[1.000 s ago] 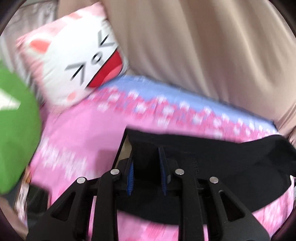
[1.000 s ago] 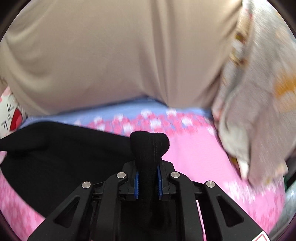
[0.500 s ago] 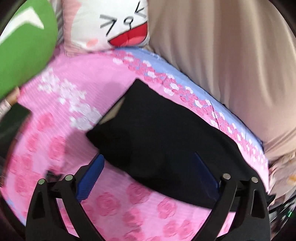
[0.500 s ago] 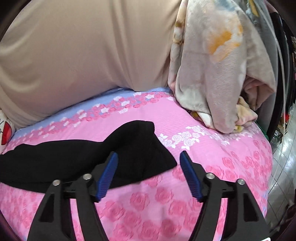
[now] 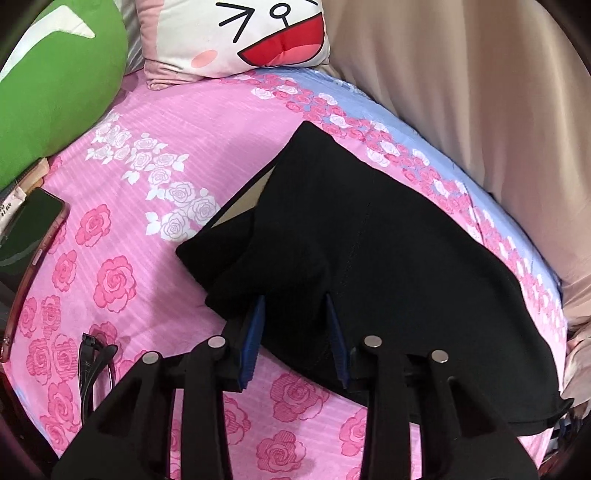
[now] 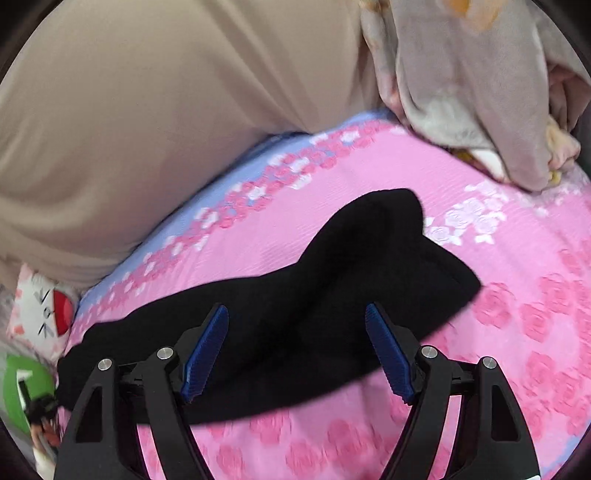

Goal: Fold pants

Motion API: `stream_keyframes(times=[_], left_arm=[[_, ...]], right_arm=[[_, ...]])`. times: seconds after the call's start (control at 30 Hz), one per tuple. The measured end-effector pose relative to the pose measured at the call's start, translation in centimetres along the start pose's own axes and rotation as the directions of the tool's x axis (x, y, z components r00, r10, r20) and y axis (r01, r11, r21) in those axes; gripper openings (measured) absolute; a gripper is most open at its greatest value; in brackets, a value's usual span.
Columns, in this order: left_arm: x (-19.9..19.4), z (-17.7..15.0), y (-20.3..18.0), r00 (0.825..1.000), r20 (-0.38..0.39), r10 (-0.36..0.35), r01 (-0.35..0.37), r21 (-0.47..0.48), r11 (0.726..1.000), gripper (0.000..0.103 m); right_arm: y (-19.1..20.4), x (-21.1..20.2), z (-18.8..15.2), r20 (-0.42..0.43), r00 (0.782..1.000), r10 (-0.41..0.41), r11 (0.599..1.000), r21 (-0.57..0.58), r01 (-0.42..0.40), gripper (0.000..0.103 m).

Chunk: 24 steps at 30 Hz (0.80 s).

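Observation:
The black pants (image 5: 369, 258) lie folded in a long band across the pink rose bedsheet (image 5: 147, 221). My left gripper (image 5: 295, 332) points down at their near edge. Its jaws are closing, and a puckered ridge of black cloth fills the gap between the blue pads (image 5: 253, 339). In the right wrist view the other end of the pants (image 6: 351, 277) lies flat on the sheet. My right gripper (image 6: 295, 350) hangs just above it. Its jaws stand wide apart and the pads (image 6: 388, 354) touch no cloth.
A green cushion (image 5: 48, 85) and a cartoon-face pillow (image 5: 240, 33) sit at the bed's head. A phone (image 5: 33, 236) and black glasses (image 5: 92, 362) lie at the left edge. A beige drape (image 5: 461, 92) backs the bed, and a grey blanket pile (image 6: 480, 81) sits at the far right.
Both grippers let go of the lifted pants, which now lie on the bed, and both came down. The left jaws opened wide, then narrowed onto the near edge. The right jaws opened and stayed wide.

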<state>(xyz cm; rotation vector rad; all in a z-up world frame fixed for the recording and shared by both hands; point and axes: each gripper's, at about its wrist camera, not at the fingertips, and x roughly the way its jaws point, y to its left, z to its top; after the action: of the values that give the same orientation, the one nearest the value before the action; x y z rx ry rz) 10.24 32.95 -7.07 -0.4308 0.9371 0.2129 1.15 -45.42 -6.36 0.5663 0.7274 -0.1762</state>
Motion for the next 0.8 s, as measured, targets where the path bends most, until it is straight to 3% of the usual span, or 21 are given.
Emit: stream_keyframes(times=[0.03,0.07,0.1,0.13,0.17,0.23,0.3,0.33,0.37,0.43,0.5,0.53,0.6,0.67,0.8], left_arm=[[0.1,0.0,-0.1,1.0,0.001,0.011,-0.011,0.004,1.0,0.033],[0.1,0.0,-0.1,1.0,0.0,0.015,-0.015,0.005,1.0,0.033],[0.2,0.0,-0.2,1.0,0.0,0.019,-0.019,0.008,1.0,0.033],[0.3,0.0,-0.2,1.0,-0.003,0.024,-0.024,0.012,1.0,0.033],[0.3,0.1,-0.2,1.0,-0.005,0.026,-0.026,0.013,1.0,0.033],[0.3,0.1,-0.3,0.999,-0.01,0.032,-0.032,0.023,0.999,0.033],[0.3,0.1,-0.4,0.999,-0.007,0.037,-0.037,0.033,0.999,0.033],[0.3,0.0,-0.4,0.999,-0.005,0.038,-0.038,0.036,0.999,0.034],[0.4,0.0,-0.5,0.999,-0.001,0.04,-0.04,0.04,0.998,0.034],[0.4,-0.1,-0.6,0.999,0.007,0.046,-0.046,0.051,0.998,0.033],[0.5,-0.2,-0.7,0.999,0.012,0.053,-0.054,0.06,0.997,0.033],[0.6,-0.3,-0.8,0.998,0.013,0.06,-0.061,0.063,0.996,0.033],[0.6,-0.3,-1.1,0.997,0.012,0.075,-0.076,0.077,0.994,0.034],[0.8,-0.3,-1.2,0.997,0.011,0.081,-0.081,0.084,0.993,0.035],[0.9,-0.5,-1.7,0.995,0.015,0.102,-0.103,0.096,0.99,0.037]], right_arm=[[0.0,2.1,0.7,-0.027,0.999,-0.043,0.999,0.005,0.043,0.072],[0.1,3.1,1.0,-0.032,0.997,-0.074,0.997,0.0,0.074,0.05],[0.1,4.1,1.4,-0.041,0.994,-0.106,0.994,-0.006,0.106,0.011],[0.2,4.4,2.0,-0.044,0.993,-0.11,0.994,0.004,0.11,0.013],[0.4,3.5,2.3,-0.014,0.998,-0.058,0.998,0.023,0.059,0.012],[1.6,-1.2,3.1,0.127,0.991,0.033,0.999,-0.007,-0.032,0.011],[2.1,-4.3,2.8,0.201,0.978,0.046,0.997,-0.066,-0.034,0.011],[1.9,-4.9,2.4,0.216,0.976,0.016,0.996,-0.094,0.005,0.012],[0.9,-4.3,1.8,0.19,0.981,-0.038,0.993,-0.105,0.059,0.013],[-2.7,-0.6,0.1,0.041,0.99,-0.134,0.988,-0.074,0.136,0.013],[-5.7,1.4,-1.5,-0.054,0.985,-0.167,0.986,-0.02,0.166,0.017],[-6.7,0.3,-2.2,-0.009,0.995,-0.1,0.994,0.035,0.1,0.023],[-7.5,-1.7,-2.5,0.045,0.991,-0.125,0.989,0.08,0.121,0.06],[-8.0,-3.3,-2.6,0.101,0.989,-0.104,0.992,0.085,0.096,0.062],[-8.0,-3.6,-0.7,0.102,0.993,-0.063,0.995,0.083,0.054,0.064]])
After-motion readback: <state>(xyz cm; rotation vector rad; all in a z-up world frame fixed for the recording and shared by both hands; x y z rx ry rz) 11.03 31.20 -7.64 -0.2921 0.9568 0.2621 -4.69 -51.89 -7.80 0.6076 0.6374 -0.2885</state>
